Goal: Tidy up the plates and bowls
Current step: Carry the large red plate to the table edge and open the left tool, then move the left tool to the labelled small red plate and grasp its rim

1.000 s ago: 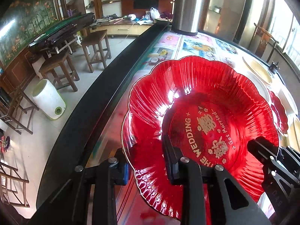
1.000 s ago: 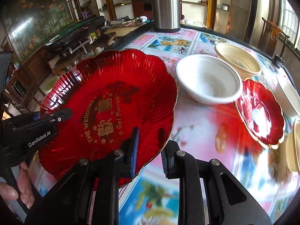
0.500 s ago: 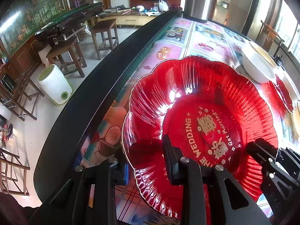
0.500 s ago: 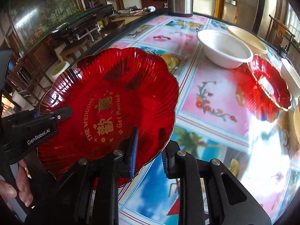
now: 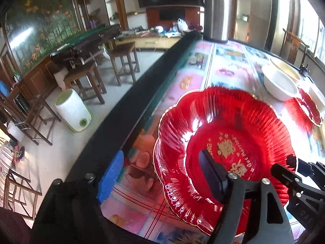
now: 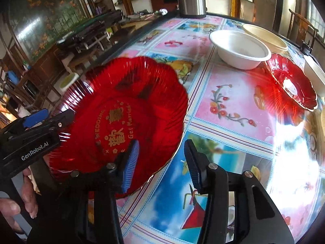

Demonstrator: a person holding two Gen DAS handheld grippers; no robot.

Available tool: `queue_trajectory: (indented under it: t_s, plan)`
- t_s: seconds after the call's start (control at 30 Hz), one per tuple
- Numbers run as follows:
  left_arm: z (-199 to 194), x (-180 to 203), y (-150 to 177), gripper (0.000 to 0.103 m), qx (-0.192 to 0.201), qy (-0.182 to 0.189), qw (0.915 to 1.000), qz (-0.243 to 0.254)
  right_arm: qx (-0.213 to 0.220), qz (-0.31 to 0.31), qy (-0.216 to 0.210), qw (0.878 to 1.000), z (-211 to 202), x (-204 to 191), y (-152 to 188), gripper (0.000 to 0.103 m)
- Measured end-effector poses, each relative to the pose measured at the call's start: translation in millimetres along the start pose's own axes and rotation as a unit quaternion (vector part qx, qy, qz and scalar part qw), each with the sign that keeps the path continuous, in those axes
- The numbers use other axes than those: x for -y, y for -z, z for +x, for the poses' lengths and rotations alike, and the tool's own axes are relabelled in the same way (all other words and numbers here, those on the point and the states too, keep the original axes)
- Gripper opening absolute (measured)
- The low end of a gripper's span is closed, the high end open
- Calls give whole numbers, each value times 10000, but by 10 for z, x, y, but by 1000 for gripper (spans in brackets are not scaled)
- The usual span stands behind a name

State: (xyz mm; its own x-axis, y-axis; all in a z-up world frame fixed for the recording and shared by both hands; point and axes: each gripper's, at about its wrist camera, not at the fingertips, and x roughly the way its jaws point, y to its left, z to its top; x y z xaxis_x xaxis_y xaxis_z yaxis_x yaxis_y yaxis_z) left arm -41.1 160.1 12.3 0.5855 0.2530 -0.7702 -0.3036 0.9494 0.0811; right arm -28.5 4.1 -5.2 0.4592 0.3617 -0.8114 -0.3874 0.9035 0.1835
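Observation:
A large red scalloped plate (image 5: 223,140) with gold wedding lettering lies on the table near its left edge; it also shows in the right wrist view (image 6: 126,111). My left gripper (image 5: 160,174) is open, its jaws wide apart around the plate's near-left rim. My right gripper (image 6: 162,160) is open, its jaws astride the plate's near-right rim. A smaller red plate (image 6: 292,85), a white bowl (image 6: 239,48) and a cream bowl (image 6: 266,34) stand farther back on the right.
A steel thermos (image 5: 216,14) stands at the table's far end. The table's dark edge (image 5: 130,109) runs along the left, with stools and a white bin (image 5: 73,111) on the floor beyond. The patterned tablecloth (image 6: 233,142) lies bare before the right gripper.
Both grippers opened and let go of the large red plate, which now rests on the table. Both grippers have pulled back toward the near end.

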Motion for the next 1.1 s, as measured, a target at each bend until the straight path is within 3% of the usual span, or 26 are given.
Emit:
queue_trajectory:
  t_s: [0.2, 0.53, 0.77, 0.9, 1.1]
  plan:
    - [-223, 211, -91, 80, 281, 237, 9991, 198, 230, 148, 71, 9996, -254, 186, -25, 47]
    - [-422, 839, -197, 80, 373, 910, 9936, 564, 367, 658, 404, 9963, -464, 765, 20, 47]
    - [-481, 1454, -318, 80, 299, 1443, 9848, 920, 280, 1123, 725, 9906, -482, 1356, 78, 46]
    - [-389, 1816, -377, 80, 31, 1730, 9797, 1012, 304, 1646, 750, 9830, -519, 1781, 68, 46]
    - [-179, 2310, -473, 80, -256, 1709, 9788, 1101, 307, 2102, 765, 9742, -519, 2275, -3, 46]
